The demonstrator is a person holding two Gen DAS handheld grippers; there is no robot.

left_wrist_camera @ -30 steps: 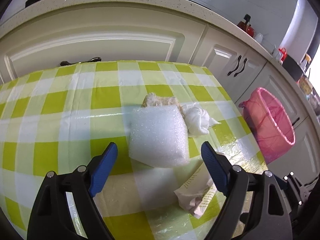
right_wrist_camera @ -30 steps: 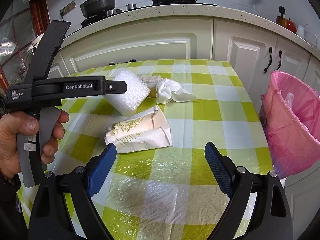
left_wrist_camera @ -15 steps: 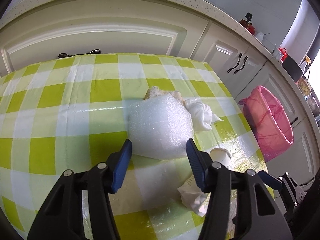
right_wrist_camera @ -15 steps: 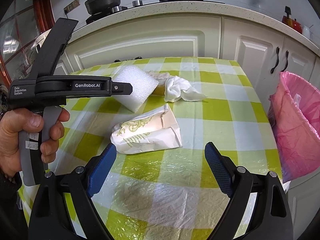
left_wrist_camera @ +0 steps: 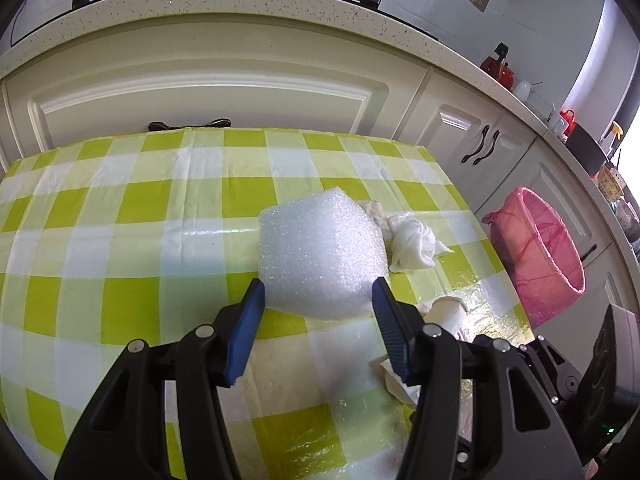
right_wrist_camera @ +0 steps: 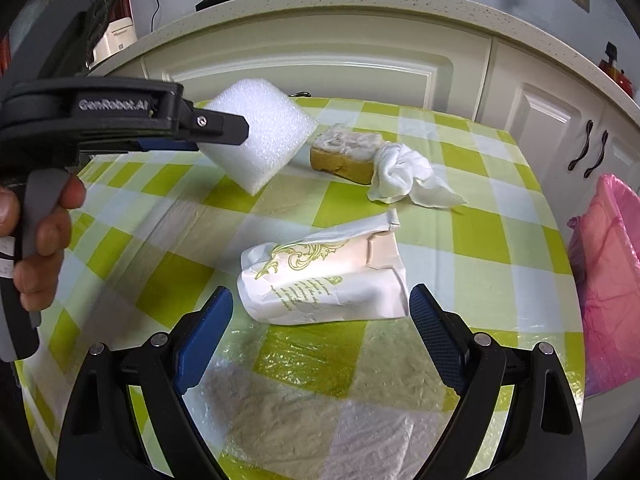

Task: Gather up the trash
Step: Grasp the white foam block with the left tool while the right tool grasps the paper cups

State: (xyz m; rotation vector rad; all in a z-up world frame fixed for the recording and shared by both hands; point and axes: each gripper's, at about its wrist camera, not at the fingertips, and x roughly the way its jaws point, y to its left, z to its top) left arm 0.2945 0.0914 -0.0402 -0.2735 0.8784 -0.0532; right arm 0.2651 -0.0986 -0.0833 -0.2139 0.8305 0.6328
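Observation:
A white foam block [left_wrist_camera: 320,252] is clamped between the blue pads of my left gripper [left_wrist_camera: 318,292]. In the right wrist view the foam block [right_wrist_camera: 260,136] hangs tilted, clear of the checked tablecloth [right_wrist_camera: 480,240], in the left gripper [right_wrist_camera: 236,128], which a hand holds. My right gripper [right_wrist_camera: 320,294] is open just above a crumpled white paper bag [right_wrist_camera: 324,276] with gold print, a finger on each side of it, neither touching. A wadded white tissue [right_wrist_camera: 404,176] and a brown bread-like chunk [right_wrist_camera: 344,156] lie behind the bag.
A bin with a pink liner [left_wrist_camera: 536,256] stands on the floor beside the table's right edge. Cream kitchen cabinets [left_wrist_camera: 208,92] and a speckled counter run behind the table. Clear plastic film covers the tablecloth near the front edge [right_wrist_camera: 304,400].
The left jaws closed onto the foam block and raised it off the table. The right gripper came lower and nearer to the paper bag, still open.

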